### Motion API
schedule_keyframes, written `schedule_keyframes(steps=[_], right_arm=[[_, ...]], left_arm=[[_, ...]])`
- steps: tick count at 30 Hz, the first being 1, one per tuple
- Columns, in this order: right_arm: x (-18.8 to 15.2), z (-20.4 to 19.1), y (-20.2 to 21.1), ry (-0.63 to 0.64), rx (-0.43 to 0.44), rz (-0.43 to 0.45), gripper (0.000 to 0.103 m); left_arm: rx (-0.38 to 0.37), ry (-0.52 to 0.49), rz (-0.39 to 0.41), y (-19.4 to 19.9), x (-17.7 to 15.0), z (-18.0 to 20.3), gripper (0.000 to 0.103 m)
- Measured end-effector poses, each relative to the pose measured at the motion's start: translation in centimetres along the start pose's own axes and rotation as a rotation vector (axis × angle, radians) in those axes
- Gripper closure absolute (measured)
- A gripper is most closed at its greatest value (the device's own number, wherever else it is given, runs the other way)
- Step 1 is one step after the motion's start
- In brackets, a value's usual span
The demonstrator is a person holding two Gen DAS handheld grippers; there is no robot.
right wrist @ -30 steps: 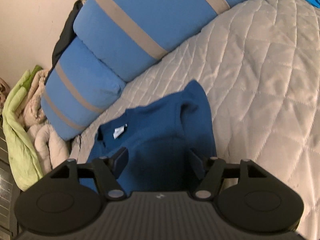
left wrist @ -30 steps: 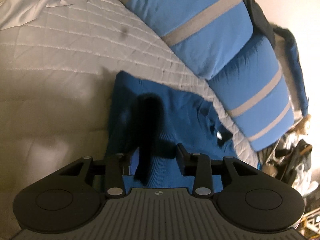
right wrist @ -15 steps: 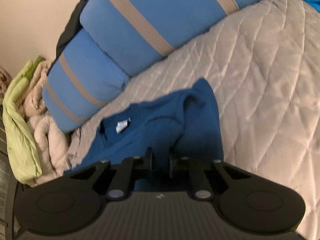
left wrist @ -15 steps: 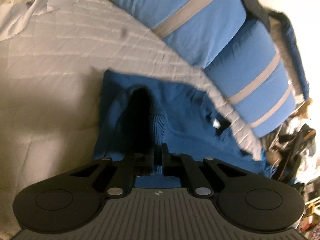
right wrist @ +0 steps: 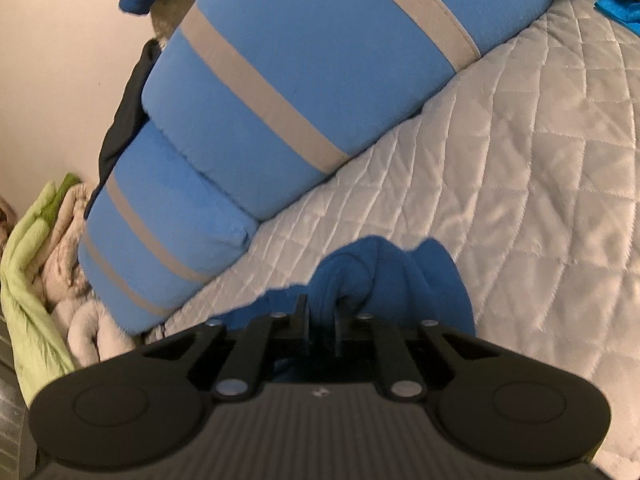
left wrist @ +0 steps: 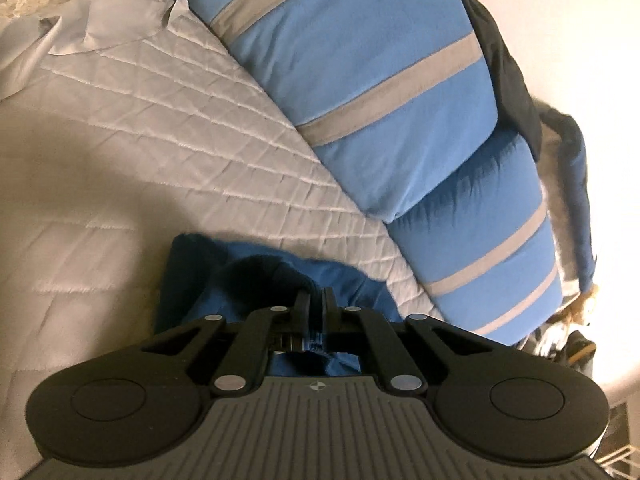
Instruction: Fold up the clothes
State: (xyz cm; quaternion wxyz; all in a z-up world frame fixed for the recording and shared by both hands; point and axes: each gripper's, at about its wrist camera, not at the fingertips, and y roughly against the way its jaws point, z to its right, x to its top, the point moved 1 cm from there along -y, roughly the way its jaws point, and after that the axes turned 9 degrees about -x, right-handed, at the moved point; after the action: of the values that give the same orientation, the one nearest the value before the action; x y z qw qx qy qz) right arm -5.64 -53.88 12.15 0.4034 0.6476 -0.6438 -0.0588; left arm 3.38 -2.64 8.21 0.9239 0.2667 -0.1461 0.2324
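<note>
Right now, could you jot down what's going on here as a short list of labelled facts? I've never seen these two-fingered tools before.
surface: white quilted bedcover
garment: dark blue knit sweater, bunched up on the bedcover
left gripper: shut on a fold of the sweater
right gripper: shut on another fold
behind: two blue pillows with grey stripes
bedside: green and beige bedding pile
fold status: not yet a flat fold

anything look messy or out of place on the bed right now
Nothing damaged or spilled. The blue shirt is bunched rather than flat, pinched by the left hand-held gripper and the right hand-held gripper. A grey cloth lies crumpled on the far quilt.
</note>
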Motion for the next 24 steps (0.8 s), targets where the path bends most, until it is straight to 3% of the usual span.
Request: schedule_keyframes(steps=[7,8,9,10,11,12,14,19,24], right_arm=[[1.8,-1.1,-2.2,-0.040,0.009,0.052,0.091],[2.0,-1.4,-2.3,-0.038,0.006,0.065,0.086],[2.2,-1.6,-2.5,-0.035,-0.004,0.080,0.065],[2.3,-1.9,-2.5,-0.025,-0.014,0.099,0.052],[2.3,-2.2,-2.3,-0.008,-0.018,0.123,0.027],[2.4,-2.5,-2.1,0.009,-0.021,0.147,0.012],[2.2,-3.0,-1.7,0.047,-0.015,0.171,0.011],[1.1,-3.0,-2.1,0.066,-0.020,0.152,0.005],[-0.9,-3.1,-2.9,0.051,-0.012,0.121,0.001]], left_arm=[[-0.009,0.079,0.066,-1.9,1.9,-0.3,0.097],[-0.016,0.095,0.083,-2.1,2.1,-0.4,0.096],[-0.019,0.108,0.100,-2.2,2.2,-0.6,0.092],[-0.021,0.120,0.117,-2.4,2.4,-0.7,0.086],[-0.023,0.133,0.134,-2.5,2.5,-0.8,0.072],[-0.023,0.127,0.142,-2.6,2.5,-0.9,0.062],[-0.023,0.108,0.156,-2.9,2.5,-1.1,0.058],[0.029,0.093,0.134,-4.9,1.2,-2.3,0.058],[0.077,-0.014,0.095,-6.0,-0.6,-1.8,0.058]])
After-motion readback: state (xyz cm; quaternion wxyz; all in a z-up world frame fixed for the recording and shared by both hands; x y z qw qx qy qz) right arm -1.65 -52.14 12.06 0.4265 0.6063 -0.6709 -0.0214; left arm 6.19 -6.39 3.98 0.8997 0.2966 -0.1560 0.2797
